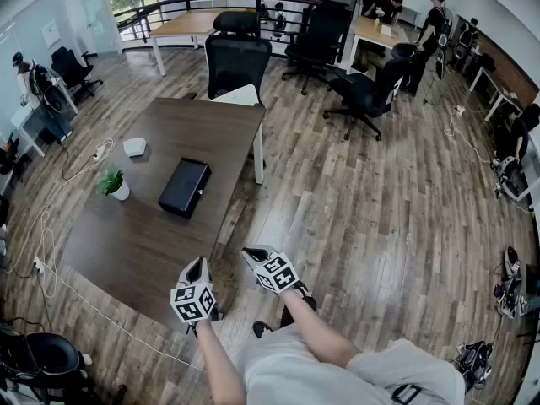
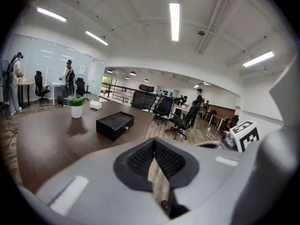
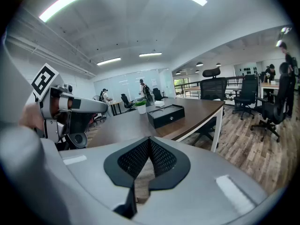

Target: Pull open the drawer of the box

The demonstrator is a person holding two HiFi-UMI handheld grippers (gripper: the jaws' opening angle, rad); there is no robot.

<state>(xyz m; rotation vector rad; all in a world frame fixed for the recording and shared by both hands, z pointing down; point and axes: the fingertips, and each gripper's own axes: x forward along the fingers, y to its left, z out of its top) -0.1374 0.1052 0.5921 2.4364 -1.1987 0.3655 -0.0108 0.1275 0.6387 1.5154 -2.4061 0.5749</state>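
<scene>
fingers (image 2: pixel 140 158) of the left gripper (image 1: pixel 199 264) and right gripper (image 1: pixel 250 253) are pressed together on nothing, low in the frame's centre, well apart from the black box (image 1: pixel 185 186) left of centre on the bench (image 1: pixel 126 251), its drawer seemingly shut, so approach and pull remain.

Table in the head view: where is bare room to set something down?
The near half of the table, between the black box and its near edge, is bare. Crowded only at the left, around the potted plant and small white box.
</scene>
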